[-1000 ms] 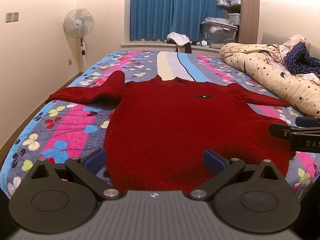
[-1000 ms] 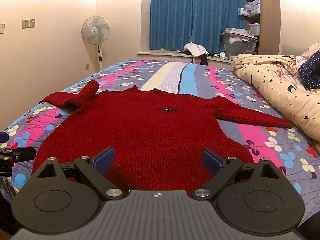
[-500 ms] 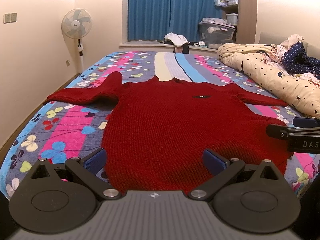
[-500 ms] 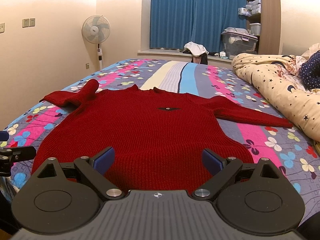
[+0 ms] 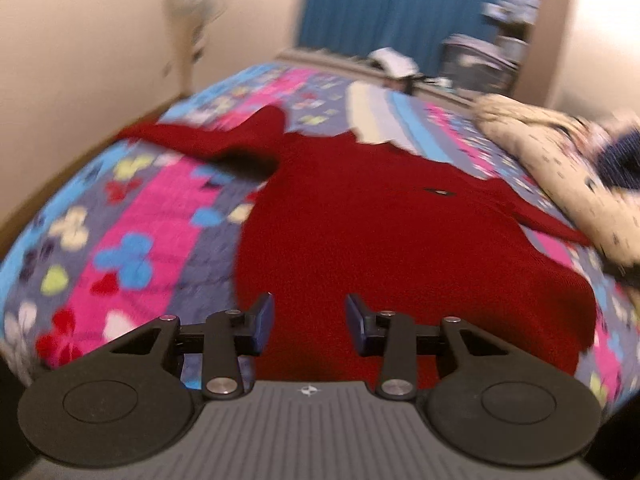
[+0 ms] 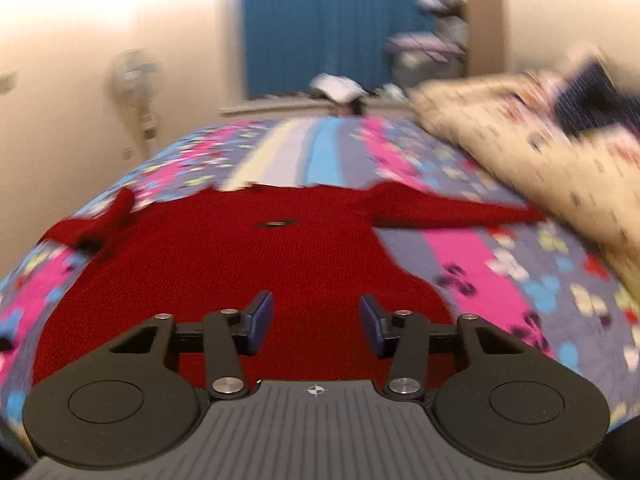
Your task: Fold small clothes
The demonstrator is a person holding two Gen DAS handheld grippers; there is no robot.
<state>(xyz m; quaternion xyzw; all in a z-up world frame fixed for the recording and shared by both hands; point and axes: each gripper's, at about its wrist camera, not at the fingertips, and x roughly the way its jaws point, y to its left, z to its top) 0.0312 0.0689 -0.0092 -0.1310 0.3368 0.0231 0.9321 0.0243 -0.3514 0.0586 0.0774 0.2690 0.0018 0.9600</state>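
A red knit sweater [image 5: 384, 236] lies flat, front up, on the flowered bedspread [image 5: 132, 240], sleeves spread to both sides. It also shows in the right wrist view [image 6: 248, 264]. My left gripper [image 5: 309, 322] hangs over the sweater's hem near its left edge, jaws part open with nothing between them. My right gripper [image 6: 316, 323] hangs over the hem toward its right side, jaws part open and empty. Both views are blurred by motion.
A cream star-print duvet [image 5: 560, 176] is heaped along the bed's right side, close to the right sleeve [image 6: 460, 212]. A standing fan [image 5: 192, 4] is by the left wall. Blue curtains [image 6: 332, 28] and shelves are at the far end.
Both grippers have tipped down and moved in over the sweater's hem. Both sets of jaws have narrowed from wide open to part open. The sweater has not moved.
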